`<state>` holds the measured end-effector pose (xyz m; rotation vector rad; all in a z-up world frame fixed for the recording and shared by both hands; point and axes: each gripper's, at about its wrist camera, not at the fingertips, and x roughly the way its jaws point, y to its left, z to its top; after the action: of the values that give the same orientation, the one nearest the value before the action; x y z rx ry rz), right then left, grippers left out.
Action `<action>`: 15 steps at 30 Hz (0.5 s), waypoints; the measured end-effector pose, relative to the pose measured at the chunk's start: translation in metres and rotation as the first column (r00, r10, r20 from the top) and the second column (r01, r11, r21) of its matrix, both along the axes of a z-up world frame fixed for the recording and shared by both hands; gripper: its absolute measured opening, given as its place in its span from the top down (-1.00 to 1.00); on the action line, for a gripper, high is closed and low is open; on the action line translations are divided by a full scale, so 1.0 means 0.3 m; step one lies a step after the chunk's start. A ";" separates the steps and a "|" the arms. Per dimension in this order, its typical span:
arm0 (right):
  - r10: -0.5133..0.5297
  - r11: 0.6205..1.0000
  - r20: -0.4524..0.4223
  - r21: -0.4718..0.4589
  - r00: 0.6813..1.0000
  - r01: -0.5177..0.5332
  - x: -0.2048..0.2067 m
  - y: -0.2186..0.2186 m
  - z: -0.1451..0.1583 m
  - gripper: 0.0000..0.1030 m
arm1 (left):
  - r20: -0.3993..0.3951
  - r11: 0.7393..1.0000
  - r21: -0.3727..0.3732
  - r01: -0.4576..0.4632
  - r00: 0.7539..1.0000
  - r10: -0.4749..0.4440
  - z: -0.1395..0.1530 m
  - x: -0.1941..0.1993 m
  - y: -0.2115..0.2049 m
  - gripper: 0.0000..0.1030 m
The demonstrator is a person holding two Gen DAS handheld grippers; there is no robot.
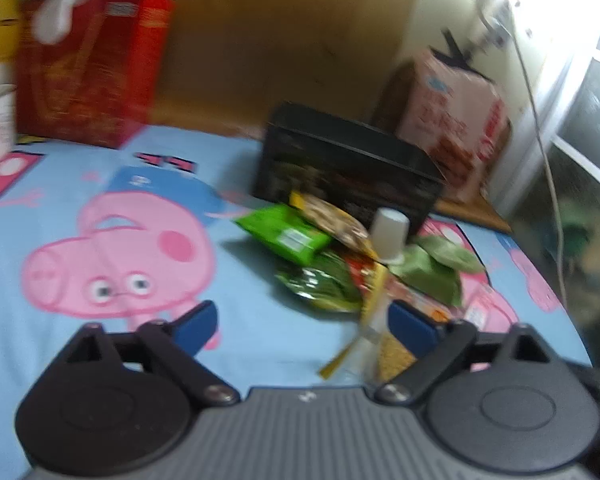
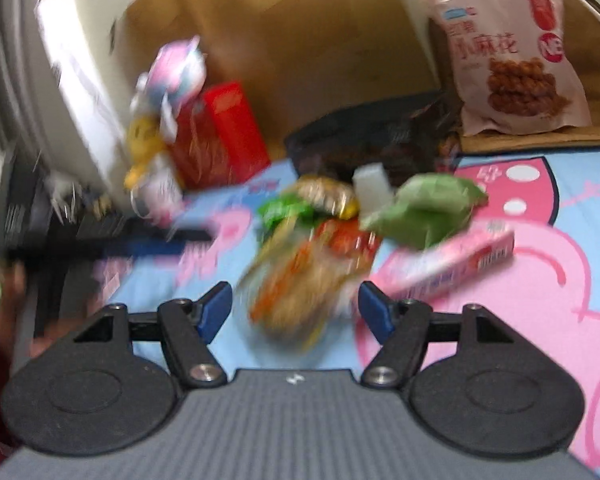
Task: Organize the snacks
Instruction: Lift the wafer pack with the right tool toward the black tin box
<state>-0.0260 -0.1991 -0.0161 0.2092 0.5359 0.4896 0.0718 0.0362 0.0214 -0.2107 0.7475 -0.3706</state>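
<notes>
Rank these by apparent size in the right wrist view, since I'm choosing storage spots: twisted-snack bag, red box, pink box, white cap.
1. Twisted-snack bag
2. Red box; the pink box looks similar, but it lies nearer, so unsure
3. White cap

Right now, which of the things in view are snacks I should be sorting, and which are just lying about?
Part of the job:
- bright green packet
- pale green bag
- pink box
- orange-and-clear packet
- white-capped bottle
- black box
- large pink snack bag

Lying about:
- cartoon-pig cloth
- red box
- yellow toy
- white cable
</notes>
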 end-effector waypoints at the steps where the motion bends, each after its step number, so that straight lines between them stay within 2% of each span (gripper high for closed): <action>1: 0.010 0.999 -0.007 -0.039 1.000 -0.010 -0.019 0.021 -0.019 -0.40 | -0.008 1.000 -0.001 0.026 1.000 -0.026 -0.006 0.010 -0.014 -0.65; 5: 0.027 0.987 -0.001 -0.157 1.000 -0.027 -0.026 0.065 -0.066 -0.39 | -0.069 0.992 -0.012 0.123 0.990 -0.123 -0.052 0.042 -0.068 -0.40; 7: 0.039 0.973 0.022 -0.226 0.999 -0.033 -0.007 0.100 -0.080 -0.36 | -0.085 0.985 -0.050 0.165 0.982 -0.169 -0.081 0.043 -0.084 -0.39; 8: 0.050 0.967 0.029 -0.252 0.998 -0.041 0.006 0.114 -0.091 -0.24 | -0.075 0.983 -0.052 0.175 0.981 -0.179 -0.084 0.035 -0.092 -0.38; 10: 0.063 0.949 0.079 -0.314 0.995 -0.035 0.017 0.148 -0.110 -0.05 | -0.072 0.972 -0.070 0.223 0.971 -0.228 -0.088 0.017 -0.109 -0.20; 11: 0.062 0.942 0.104 -0.334 0.993 -0.024 0.018 0.158 -0.112 0.06 | -0.069 0.972 -0.066 0.227 0.970 -0.232 -0.086 0.006 -0.113 -0.02; 12: 0.051 0.937 0.113 -0.349 0.992 -0.009 0.019 0.167 -0.110 0.32 | -0.064 0.969 -0.063 0.238 0.968 -0.242 -0.079 -0.009 -0.115 -0.01; 13: 0.037 0.934 0.125 -0.357 0.992 0.009 0.023 0.169 -0.099 0.36 | -0.060 0.970 -0.057 0.235 0.969 -0.238 -0.064 -0.028 -0.112 0.02; 15: 0.046 0.953 0.139 -0.302 0.989 -0.002 0.022 0.144 -0.059 0.37 | -0.026 0.972 -0.059 0.227 0.973 -0.229 -0.013 -0.064 -0.092 0.01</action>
<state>-0.0194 -0.1560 -0.0338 -0.1253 0.4645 0.4368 0.0525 0.0086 0.0175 -0.1843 0.7962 -0.6084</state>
